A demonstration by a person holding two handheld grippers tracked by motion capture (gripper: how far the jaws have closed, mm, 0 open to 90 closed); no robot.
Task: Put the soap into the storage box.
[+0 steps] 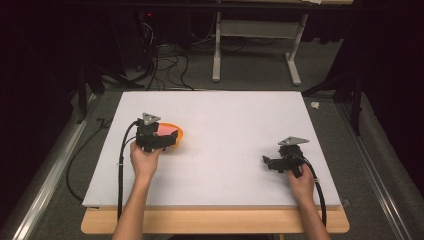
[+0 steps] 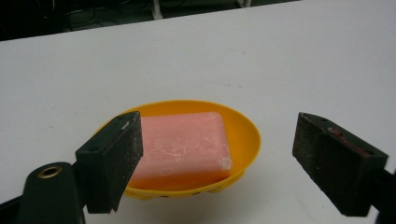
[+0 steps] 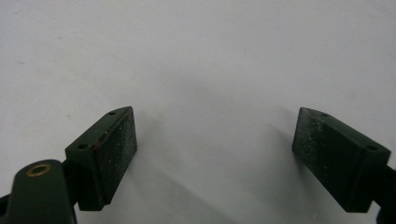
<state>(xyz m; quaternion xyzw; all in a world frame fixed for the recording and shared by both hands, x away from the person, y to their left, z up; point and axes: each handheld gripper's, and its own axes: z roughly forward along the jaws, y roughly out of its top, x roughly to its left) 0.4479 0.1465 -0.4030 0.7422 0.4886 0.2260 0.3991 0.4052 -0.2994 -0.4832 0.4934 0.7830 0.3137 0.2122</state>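
Glossy plastic dish point(image 2: 243, 135), waxy soap point(image 2: 184, 144), matt table point(image 2: 280, 56).

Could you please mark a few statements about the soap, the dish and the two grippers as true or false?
1. The pink soap bar lies in the yellow dish. True.
2. The left gripper is shut on the soap bar. False: its jaws stand wide open, around the dish.
3. The right gripper holds something. False: its jaws are open over the bare white board.
4. The dish sits on the left part of the board in the high view. True.
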